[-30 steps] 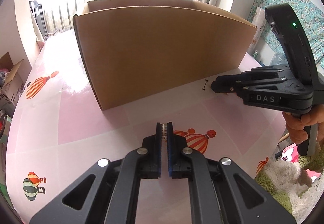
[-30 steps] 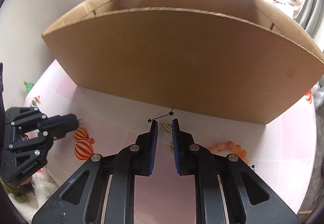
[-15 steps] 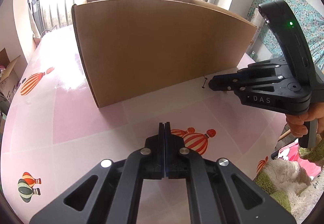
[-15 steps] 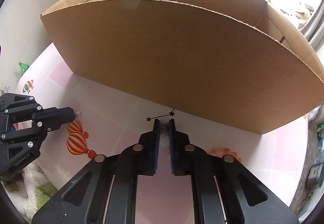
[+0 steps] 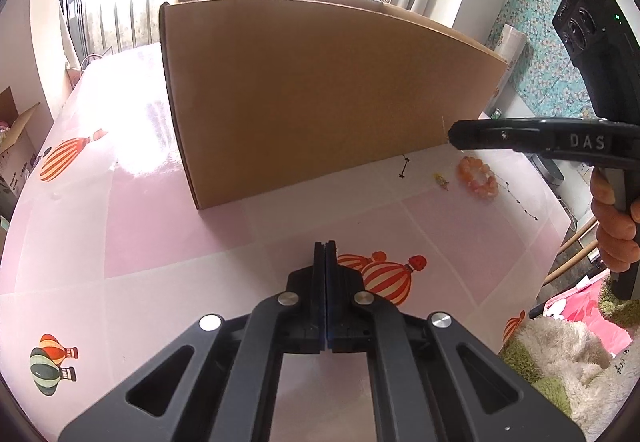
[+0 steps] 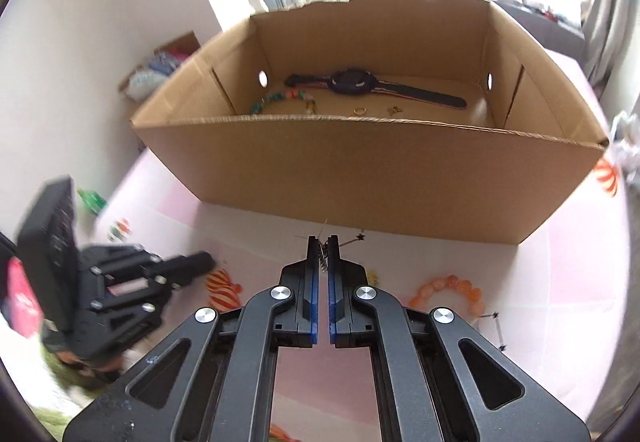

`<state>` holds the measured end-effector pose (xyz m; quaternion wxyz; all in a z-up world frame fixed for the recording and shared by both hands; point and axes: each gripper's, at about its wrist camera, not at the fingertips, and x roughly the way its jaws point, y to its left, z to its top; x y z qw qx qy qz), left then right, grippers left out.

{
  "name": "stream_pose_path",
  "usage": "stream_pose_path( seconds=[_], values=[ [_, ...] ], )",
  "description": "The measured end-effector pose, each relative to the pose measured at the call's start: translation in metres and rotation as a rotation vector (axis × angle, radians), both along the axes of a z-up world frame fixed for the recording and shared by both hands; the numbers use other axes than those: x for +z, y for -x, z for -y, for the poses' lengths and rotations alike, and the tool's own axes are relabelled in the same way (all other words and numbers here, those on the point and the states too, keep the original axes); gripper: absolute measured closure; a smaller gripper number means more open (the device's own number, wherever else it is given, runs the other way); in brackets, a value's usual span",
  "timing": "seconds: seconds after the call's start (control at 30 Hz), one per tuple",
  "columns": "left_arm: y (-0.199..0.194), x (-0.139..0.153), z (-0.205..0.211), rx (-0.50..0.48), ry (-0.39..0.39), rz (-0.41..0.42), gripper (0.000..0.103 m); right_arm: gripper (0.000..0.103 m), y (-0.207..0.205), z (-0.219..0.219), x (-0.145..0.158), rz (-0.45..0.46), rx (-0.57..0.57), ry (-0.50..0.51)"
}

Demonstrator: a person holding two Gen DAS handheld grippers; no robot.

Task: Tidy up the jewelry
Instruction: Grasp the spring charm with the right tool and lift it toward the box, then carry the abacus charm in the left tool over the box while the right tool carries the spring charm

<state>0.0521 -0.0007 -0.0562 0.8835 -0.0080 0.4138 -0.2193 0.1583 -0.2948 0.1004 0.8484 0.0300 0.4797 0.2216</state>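
My right gripper (image 6: 323, 242) is shut on a small gold spring-like earring (image 6: 322, 256) and holds it above the pink table, in front of the open cardboard box (image 6: 360, 162). The box holds a dark watch (image 6: 360, 86), a green bead bracelet (image 6: 280, 100), a gold ring (image 6: 359, 110) and a small gold charm (image 6: 394, 109). My left gripper (image 5: 325, 246) is shut; nothing shows between its pads. On the table lie an orange bead bracelet (image 5: 478, 178), a small gold piece (image 5: 441, 179) and a black star chain (image 5: 404, 166). The right gripper also shows in the left wrist view (image 5: 452, 136).
The box's tall front wall (image 5: 320, 102) stands between the grippers and its inside. The table (image 5: 160, 242) has a pink cloth with balloon prints. A furry green and white rug (image 5: 560, 354) lies beyond the table's right edge. A second black chain (image 6: 498, 330) lies by the orange bracelet.
My right gripper has closed on the gold earring and risen with it, so the inside of the box shows now. My left gripper has shut and the spring piece between its pads is out of sight.
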Motion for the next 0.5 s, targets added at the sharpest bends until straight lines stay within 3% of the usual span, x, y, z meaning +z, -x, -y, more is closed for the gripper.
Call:
stream_pose_path(
  seconds=[0.2,0.37,0.5],
  values=[
    [0.004,0.013,-0.006,-0.006,0.029,0.025,0.103,0.101,0.001,0.013,0.011,-0.01,-0.038,-0.138],
    [0.009,0.019,-0.009,0.007,0.029,0.038,0.103,0.101,0.004,0.023,0.006,-0.005,-0.042,-0.177],
    [0.009,0.016,-0.003,0.006,-0.005,0.001,0.102,0.101,0.007,0.021,-0.002,-0.008,-0.033,-0.184]
  ],
)
